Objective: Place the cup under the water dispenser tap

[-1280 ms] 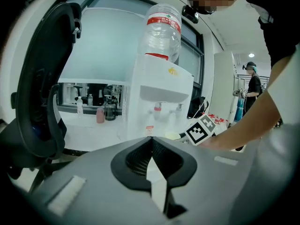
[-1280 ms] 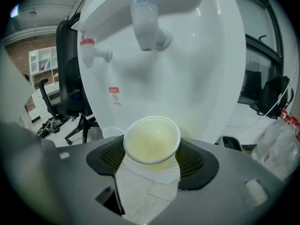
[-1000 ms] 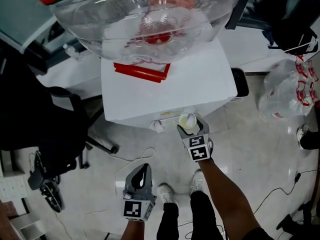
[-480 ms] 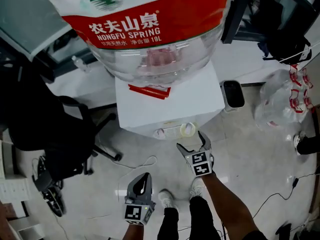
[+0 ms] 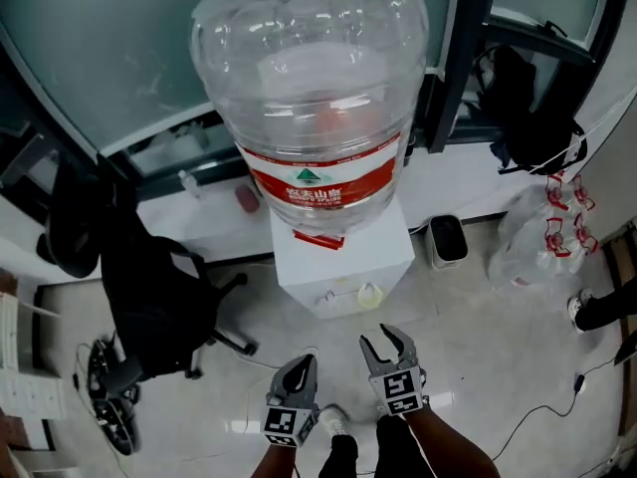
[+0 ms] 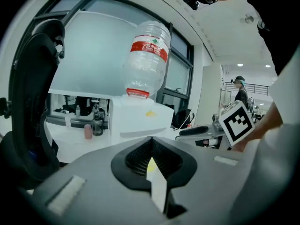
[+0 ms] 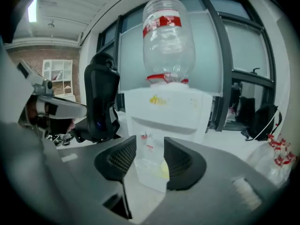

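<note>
A black office chair (image 5: 149, 292) stands at the far left on the pale floor (image 5: 498, 337). Right of it and lower in the head view, the left claw (image 5: 303, 364) hangs with its jaws pressed together and nothing in them. Ahead of both claws stands the white water dispenser (image 5: 343, 252), with a large clear bottle (image 5: 309, 108) bearing a red label upturned on top. The pale yellow cup (image 5: 370, 294) sits in the recess at the dispenser's front, toward its right side and apart from both claws. The right gripper view shows it to the right of a red-marked tap (image 7: 142, 138). The right claw (image 5: 387, 344) is in front of the dispenser and clear of it. Its jaws have just been closing, yet they stand apart with nothing between them. Further right, a black bin (image 5: 448, 239) stands beside the dispenser, then a clear plastic bag (image 5: 537, 237) with red print rests on the floor.
</note>
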Available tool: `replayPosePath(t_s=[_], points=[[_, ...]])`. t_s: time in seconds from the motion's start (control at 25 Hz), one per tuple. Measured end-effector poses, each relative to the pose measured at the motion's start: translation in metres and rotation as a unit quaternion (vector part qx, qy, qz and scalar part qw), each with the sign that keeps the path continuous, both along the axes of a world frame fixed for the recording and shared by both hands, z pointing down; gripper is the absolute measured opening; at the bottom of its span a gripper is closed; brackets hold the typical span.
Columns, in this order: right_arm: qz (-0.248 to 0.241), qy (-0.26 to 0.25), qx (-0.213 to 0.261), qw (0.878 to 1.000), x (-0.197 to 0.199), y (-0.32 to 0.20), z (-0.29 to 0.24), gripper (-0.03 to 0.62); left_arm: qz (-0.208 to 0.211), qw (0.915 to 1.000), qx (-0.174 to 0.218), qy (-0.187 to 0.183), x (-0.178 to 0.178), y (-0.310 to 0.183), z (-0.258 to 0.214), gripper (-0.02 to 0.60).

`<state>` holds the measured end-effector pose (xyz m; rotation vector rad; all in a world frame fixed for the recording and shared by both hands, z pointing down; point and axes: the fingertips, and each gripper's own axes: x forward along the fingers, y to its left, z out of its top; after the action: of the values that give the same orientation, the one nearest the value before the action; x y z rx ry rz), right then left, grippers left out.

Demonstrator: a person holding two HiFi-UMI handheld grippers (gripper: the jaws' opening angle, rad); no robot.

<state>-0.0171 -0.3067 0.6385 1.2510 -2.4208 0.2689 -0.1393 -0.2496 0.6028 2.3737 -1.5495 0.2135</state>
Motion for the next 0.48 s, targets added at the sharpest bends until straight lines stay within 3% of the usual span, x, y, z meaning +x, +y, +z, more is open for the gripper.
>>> replayPosePath(t_s=[0.16,0.28,0.48], points=[[0.018,-0.019,0.022,0.999,0.002,0.014,-0.055,0.113,0.006,0.9998,0.015,0.009,0.006,0.001,-0.033,0.015],[0.035,-0.027,0.039,0.998,0.008,0.027,-0.082,0.007,0.01,0.9996,0.02,0.019,0.009,0.009,-0.048,0.015],[0.031,-0.025,0.047,0.998,0.012,0.045,-0.111,0.003,0.031,0.999,0.013,0.03,0.015,0.02,-0.074,0.015]])
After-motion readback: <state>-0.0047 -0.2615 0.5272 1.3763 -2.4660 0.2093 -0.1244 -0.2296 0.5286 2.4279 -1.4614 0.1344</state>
